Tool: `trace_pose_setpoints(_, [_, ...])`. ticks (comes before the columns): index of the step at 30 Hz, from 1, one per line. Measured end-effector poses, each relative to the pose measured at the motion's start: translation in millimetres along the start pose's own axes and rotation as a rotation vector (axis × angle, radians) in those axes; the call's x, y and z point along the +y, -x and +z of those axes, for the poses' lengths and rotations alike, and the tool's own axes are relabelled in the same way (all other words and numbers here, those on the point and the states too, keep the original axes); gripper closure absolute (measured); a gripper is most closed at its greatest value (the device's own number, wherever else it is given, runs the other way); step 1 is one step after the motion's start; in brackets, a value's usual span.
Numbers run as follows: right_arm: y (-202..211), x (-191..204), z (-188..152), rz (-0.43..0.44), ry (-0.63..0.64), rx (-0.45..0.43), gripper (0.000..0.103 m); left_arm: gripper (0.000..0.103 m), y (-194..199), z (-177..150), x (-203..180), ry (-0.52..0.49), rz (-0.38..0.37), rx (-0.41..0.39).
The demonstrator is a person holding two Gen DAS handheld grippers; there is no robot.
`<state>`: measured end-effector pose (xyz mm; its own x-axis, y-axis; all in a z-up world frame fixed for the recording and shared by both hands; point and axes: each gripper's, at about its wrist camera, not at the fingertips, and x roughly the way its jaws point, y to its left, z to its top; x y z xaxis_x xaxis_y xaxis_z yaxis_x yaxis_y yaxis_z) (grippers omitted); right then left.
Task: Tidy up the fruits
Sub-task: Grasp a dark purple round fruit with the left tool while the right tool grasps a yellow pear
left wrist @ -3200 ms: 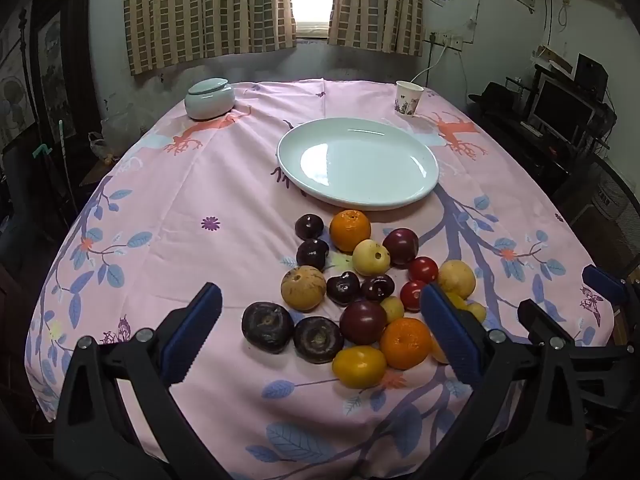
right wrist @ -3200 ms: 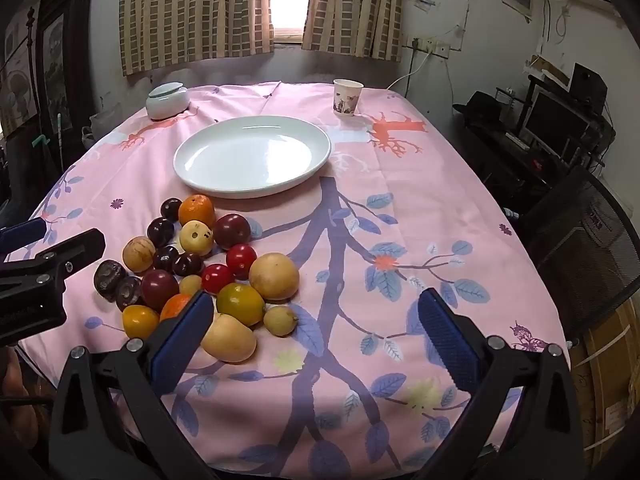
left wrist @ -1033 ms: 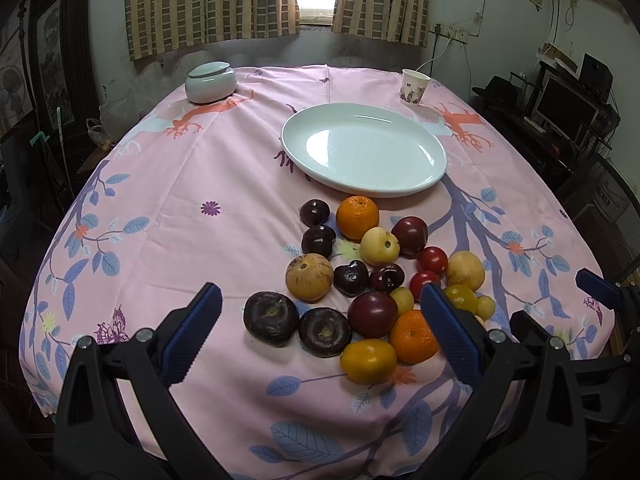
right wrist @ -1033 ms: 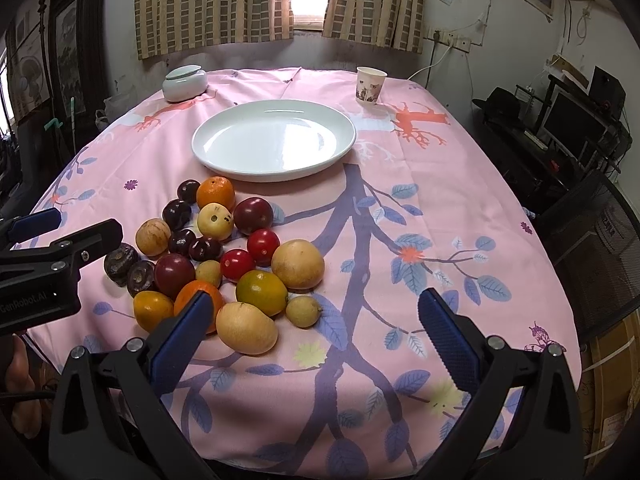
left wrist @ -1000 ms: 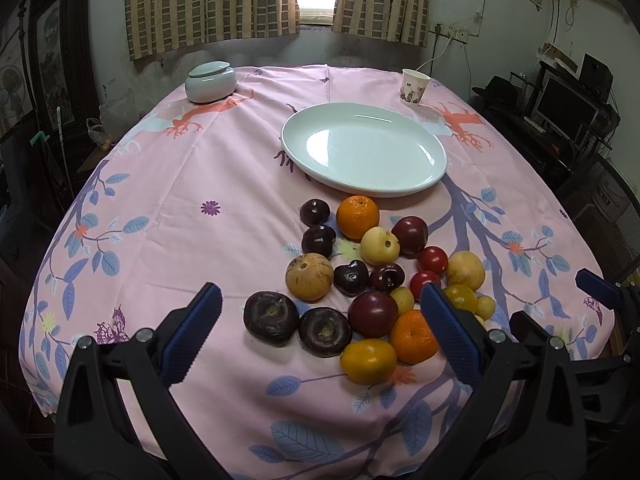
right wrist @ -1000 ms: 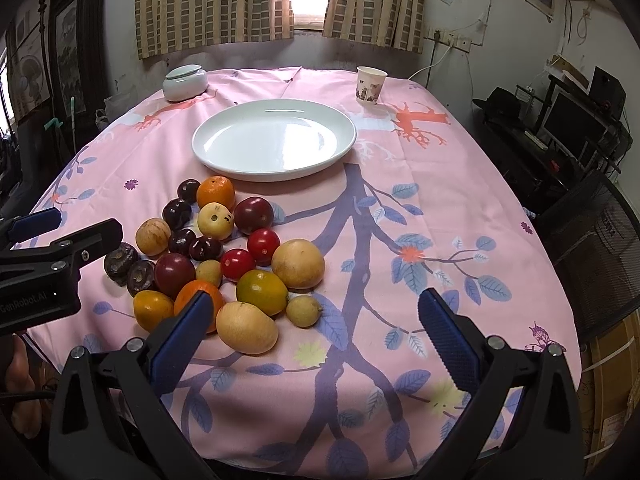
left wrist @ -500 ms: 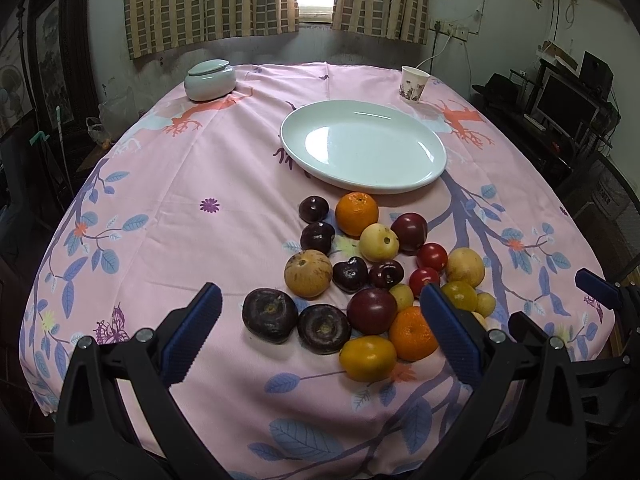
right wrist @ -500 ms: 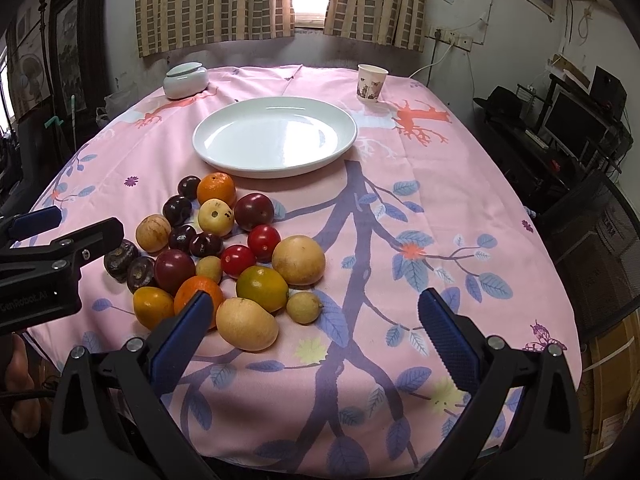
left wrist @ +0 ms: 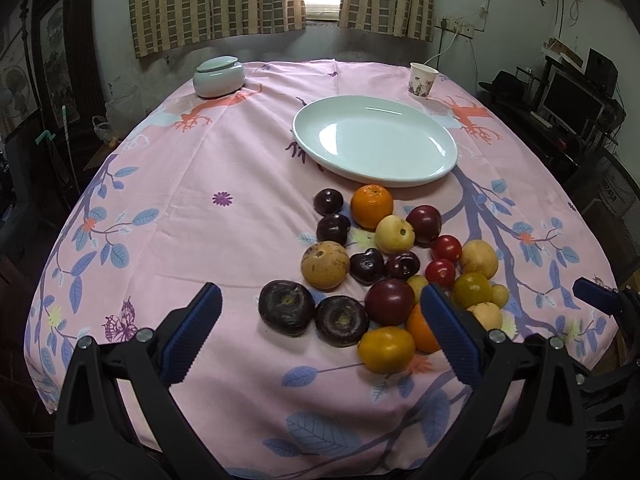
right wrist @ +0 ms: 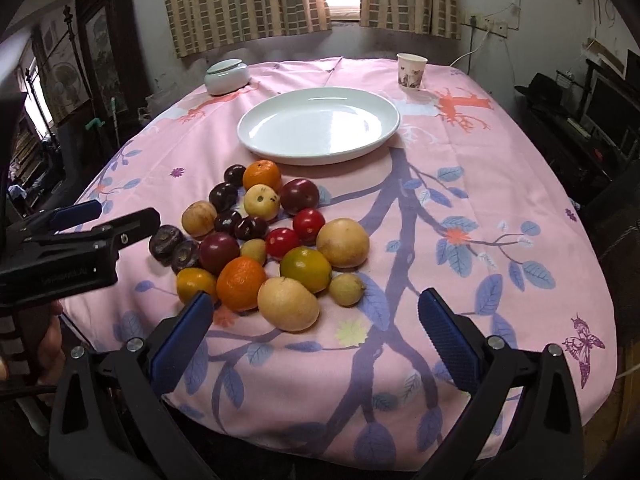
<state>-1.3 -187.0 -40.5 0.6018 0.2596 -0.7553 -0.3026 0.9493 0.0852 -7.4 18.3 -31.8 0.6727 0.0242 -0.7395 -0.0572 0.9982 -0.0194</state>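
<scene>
On pink tablecloth (left wrist: 192,208) | one white plate (left wrist: 440,160) | two red tomatoes (right wrist: 308,222)

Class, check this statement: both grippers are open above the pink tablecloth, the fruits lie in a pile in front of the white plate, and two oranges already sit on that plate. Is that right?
One detail is wrong: the white plate is empty, as the right wrist view shows. Both oranges remain in the pile on the tablecloth. The left gripper and right gripper are indeed open.

Bare tablecloth (left wrist: 192,208) lies left of the packed fruit pile (left wrist: 396,264); the plate (left wrist: 440,136) blocks beyond.
</scene>
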Motion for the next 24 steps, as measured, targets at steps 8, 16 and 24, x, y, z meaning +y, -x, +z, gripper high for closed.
trace_pose_setpoints(8, [-15.3, -12.8, -21.2, 0.108, -0.060, 0.045, 0.040, 0.002, -19.7, -22.3, 39.8, 0.085, 0.026, 0.105])
trace_pose_setpoints(16, [-56.9, 12.6, -13.0, 0.097, 0.020, 0.083, 0.044, 0.002, -28.5, -25.9, 50.9, 0.101, 0.048, 0.123])
trace_pose_setpoints(24, [-48.6, 6.6, -18.8, 0.147, -0.017, 0.094, 0.057, 0.002, -64.5, -23.7, 59.4, 0.086, 0.056, 0.173])
